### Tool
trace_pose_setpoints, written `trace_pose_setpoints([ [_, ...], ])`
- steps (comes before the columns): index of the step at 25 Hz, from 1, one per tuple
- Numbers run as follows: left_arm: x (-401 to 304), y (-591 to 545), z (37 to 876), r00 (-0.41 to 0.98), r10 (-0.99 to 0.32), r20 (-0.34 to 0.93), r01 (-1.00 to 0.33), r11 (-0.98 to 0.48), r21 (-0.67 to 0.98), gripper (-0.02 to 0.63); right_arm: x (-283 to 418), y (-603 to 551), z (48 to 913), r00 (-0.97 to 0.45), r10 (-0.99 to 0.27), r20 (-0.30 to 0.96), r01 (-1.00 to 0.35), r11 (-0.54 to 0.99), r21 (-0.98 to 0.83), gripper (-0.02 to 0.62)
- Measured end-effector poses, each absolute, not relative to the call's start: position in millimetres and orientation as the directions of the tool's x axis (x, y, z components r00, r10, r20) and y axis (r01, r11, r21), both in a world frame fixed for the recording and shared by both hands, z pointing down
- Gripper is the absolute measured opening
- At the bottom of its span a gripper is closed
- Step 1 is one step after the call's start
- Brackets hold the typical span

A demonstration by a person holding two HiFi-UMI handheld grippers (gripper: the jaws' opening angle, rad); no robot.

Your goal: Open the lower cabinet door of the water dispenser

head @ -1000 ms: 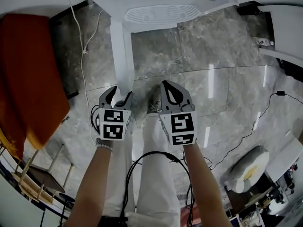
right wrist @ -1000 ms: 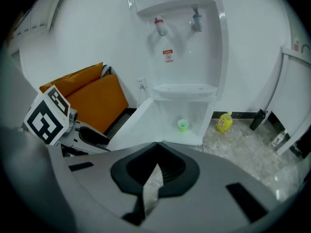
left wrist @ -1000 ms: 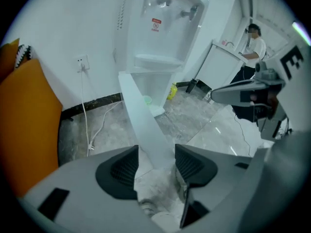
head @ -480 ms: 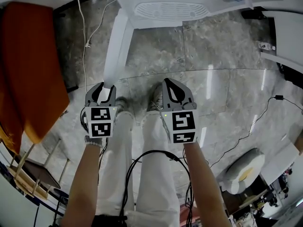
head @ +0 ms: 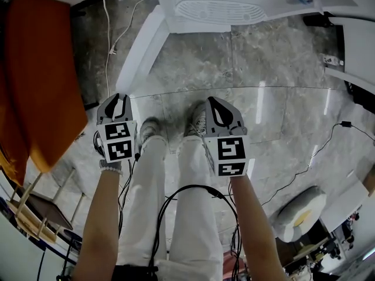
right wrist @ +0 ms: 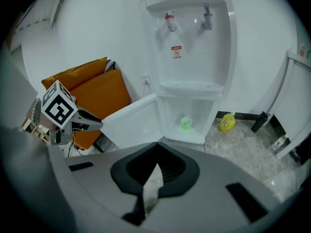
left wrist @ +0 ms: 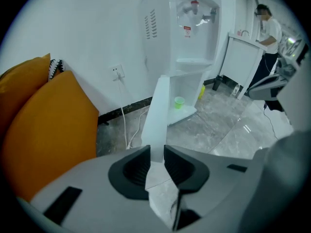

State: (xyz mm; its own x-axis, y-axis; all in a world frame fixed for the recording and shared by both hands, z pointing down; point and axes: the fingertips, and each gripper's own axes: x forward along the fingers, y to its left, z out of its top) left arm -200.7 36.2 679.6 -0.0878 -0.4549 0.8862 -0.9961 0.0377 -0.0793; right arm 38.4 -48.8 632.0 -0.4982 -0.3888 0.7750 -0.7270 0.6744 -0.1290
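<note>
Head view: the white water dispenser (head: 217, 10) stands at the top edge, with a ribbed oval drip tray. Its lower cabinet door (head: 140, 48), a flat smooth white panel, is swung out over the glossy grey marble floor (head: 281, 69). The left gripper (head: 116, 101), a grey plastic shell with a black-and-white marker cube, sits just at the door's free end. The right gripper (head: 218, 107) hangs beside it above the person's shoes. A soft orange cushion (head: 41, 81) fills the left side.

Left gripper view: the ridged black pads are closing with a narrow gap between them. The door's thin white edge lines up with that gap beyond the tips, and the pads do not press on it. A small green cup (left wrist: 179, 101) stands inside the open cabinet.

Right gripper view: the dark pads meet at their tips and hold nothing. Ahead the boxy white cabinet stands open, its door swung out to the left, and a yellow bottle (right wrist: 226, 123) stands on the floor to its right
</note>
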Motion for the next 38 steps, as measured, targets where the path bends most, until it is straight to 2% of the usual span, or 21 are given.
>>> trace_pose_setpoints([
  [9,-206,27,667,-0.087,-0.498,0.863,-0.996,0.052,-0.070,0.090,30,-45,624,-0.522,-0.369,0.769,-0.689,0.715,-0.124,0.003],
  [14,-204,20,627,-0.070,-0.561,0.825,-0.997,0.048,-0.052,0.022,24,-44,601,-0.533,-0.379,0.756,-0.698,0.702,-0.141,0.003],
  [23,-171,-11,509,0.064,-0.711,0.700,-0.998,-0.032,0.058,0.014,8,-64,511,-0.567,-0.445,0.693,-0.718,0.679,-0.152,0.003],
  [38,-152,-28,296,0.183,-0.809,0.559,-0.974,-0.226,-0.007,0.013,-9,-69,317,-0.650,-0.536,0.538,-0.686,0.719,-0.112,0.003],
])
